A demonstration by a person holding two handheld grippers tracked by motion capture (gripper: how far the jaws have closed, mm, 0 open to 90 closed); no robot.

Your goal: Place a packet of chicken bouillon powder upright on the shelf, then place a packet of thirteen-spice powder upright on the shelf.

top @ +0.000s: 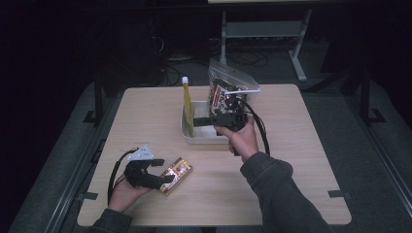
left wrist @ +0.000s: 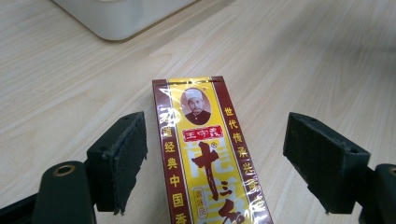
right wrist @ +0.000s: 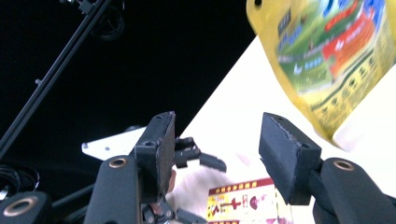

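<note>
Left tool point(top: 163, 175) sits low at the near-left part of the worktop point(top: 301, 160), jaws spread wide either side of the red-and-yellow spice box point(top: 176, 174). In the left gripper view the box point(left wrist: 210, 158) lies flat between the pads with bare wood showing on both sides, so nothing is gripped; the right-hand gap is wider than the left. The box's far end points toward the white bin point(left wrist: 121, 18).

Right tool point(top: 201, 121) is held over the white bin point(top: 206, 137) mid-worktop, jaws pointing left, open and holding nothing. It is just beside the upright yellow pouch point(top: 186, 104) leaning at the bin's left wall. In the right gripper view the pouch point(right wrist: 327, 56) hangs above and right of the open jaws, not between them.

Clear plastic bag point(top: 228, 90) of dark items stands at the bin's far right corner, close behind the right hand point(top: 240, 138).

Open worktop: the whole right side, the far-left corner, and the near edge between the forearms.
</note>
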